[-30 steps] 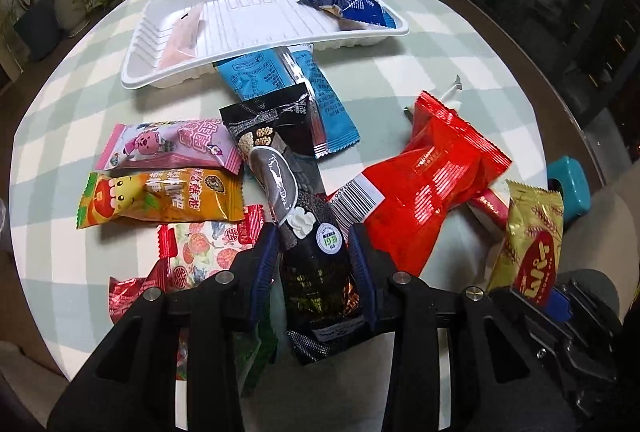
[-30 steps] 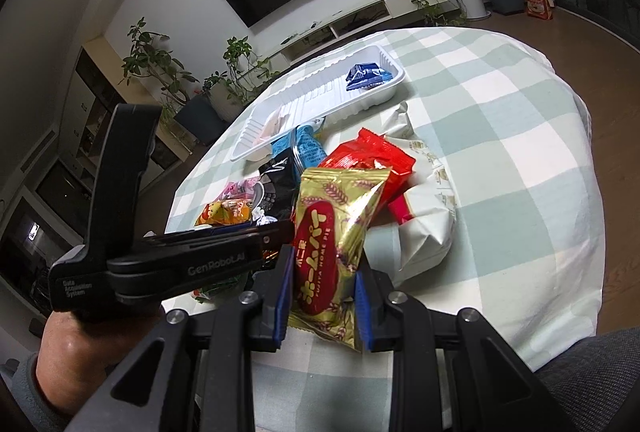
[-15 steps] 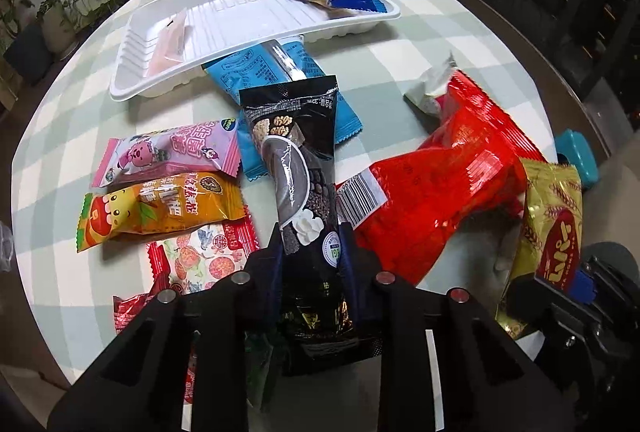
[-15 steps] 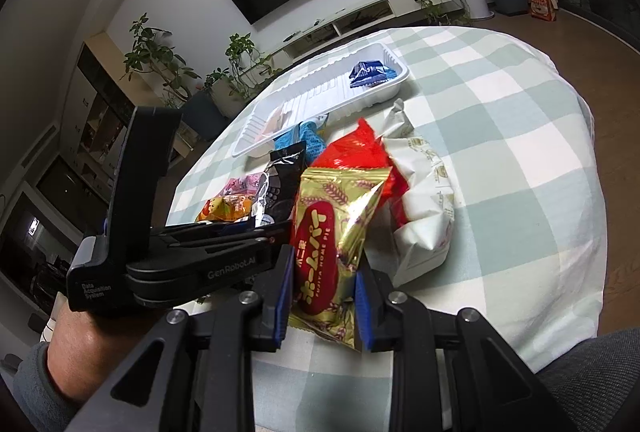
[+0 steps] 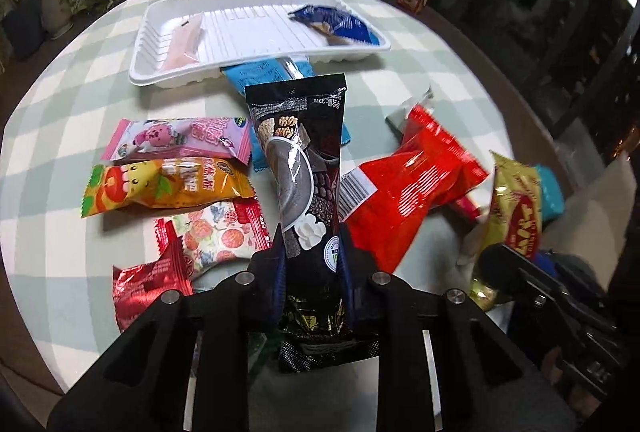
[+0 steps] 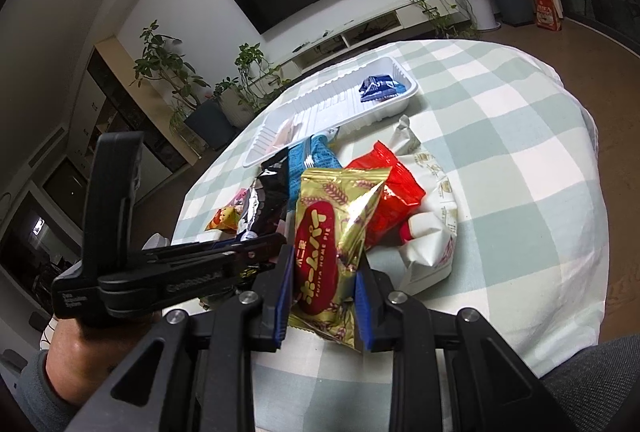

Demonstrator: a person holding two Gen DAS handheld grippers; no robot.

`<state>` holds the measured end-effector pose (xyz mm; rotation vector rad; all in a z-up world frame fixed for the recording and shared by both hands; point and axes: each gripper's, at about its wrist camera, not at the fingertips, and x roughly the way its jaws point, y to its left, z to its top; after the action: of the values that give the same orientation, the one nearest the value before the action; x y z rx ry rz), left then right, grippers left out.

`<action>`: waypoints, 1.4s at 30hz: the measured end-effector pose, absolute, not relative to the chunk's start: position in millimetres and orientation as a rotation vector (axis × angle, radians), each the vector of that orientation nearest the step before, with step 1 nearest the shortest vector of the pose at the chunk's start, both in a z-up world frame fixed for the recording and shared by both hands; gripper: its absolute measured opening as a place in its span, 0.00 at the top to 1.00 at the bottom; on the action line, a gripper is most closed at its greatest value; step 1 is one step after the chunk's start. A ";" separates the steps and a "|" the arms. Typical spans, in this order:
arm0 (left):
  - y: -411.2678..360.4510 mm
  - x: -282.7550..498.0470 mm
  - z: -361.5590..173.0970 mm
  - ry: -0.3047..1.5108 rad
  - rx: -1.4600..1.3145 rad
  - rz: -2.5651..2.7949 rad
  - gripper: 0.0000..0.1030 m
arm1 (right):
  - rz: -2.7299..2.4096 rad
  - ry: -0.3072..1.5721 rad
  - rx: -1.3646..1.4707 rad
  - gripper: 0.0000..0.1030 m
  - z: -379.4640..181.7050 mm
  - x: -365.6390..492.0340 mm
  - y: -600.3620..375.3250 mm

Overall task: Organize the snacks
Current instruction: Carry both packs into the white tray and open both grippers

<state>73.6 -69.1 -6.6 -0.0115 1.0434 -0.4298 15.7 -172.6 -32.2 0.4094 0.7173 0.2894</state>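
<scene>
My left gripper [image 5: 310, 256] is shut on a long black snack packet [image 5: 304, 159] and holds it raised above the table, pointing at the white tray [image 5: 160, 43]. The tray holds a dark blue packet [image 5: 340, 25] and a pale pink packet [image 5: 184, 41]. My right gripper [image 6: 322, 272] is shut on a gold snack packet [image 6: 332, 228], lifted near the table's front edge. The left gripper [image 6: 276, 242] with the black packet [image 6: 268, 199] shows at the left of the right wrist view.
On the green-checked tablecloth [image 5: 52, 103] lie pink [image 5: 180, 139], orange [image 5: 164, 187], red-and-white [image 5: 216, 236], light blue [image 5: 268, 71] and large red [image 5: 408, 183] packets. A white bag [image 6: 436, 224] lies beside the red one [image 6: 388, 187]. The table edge runs close at the right.
My left gripper closed on the black packet and lifted it off the table, tilting it upward toward the tray. My right gripper kept hold of the gold packet.
</scene>
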 end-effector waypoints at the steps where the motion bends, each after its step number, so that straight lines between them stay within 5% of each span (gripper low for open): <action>1: -65.9 70.5 -2.9 1.035 -0.029 -0.438 0.81 | 0.289 0.712 0.406 0.72 -31.2 14.8 -172.1; 25: 44.7 88.0 89.9 0.840 -0.337 -0.498 0.81 | 0.153 0.571 0.418 0.72 28.8 38.6 -229.4; 34: 49.9 182.5 124.3 0.849 -0.266 -0.466 0.81 | 0.173 0.496 0.334 0.72 98.5 136.9 -233.9; 42: 15.9 262.8 105.0 0.929 -0.214 -0.459 0.81 | 0.369 0.679 0.189 0.72 99.1 266.5 -161.3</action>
<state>262.8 15.9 105.0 -0.2145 0.9290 -0.4592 266.5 -161.3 99.1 0.1887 0.6785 0.3692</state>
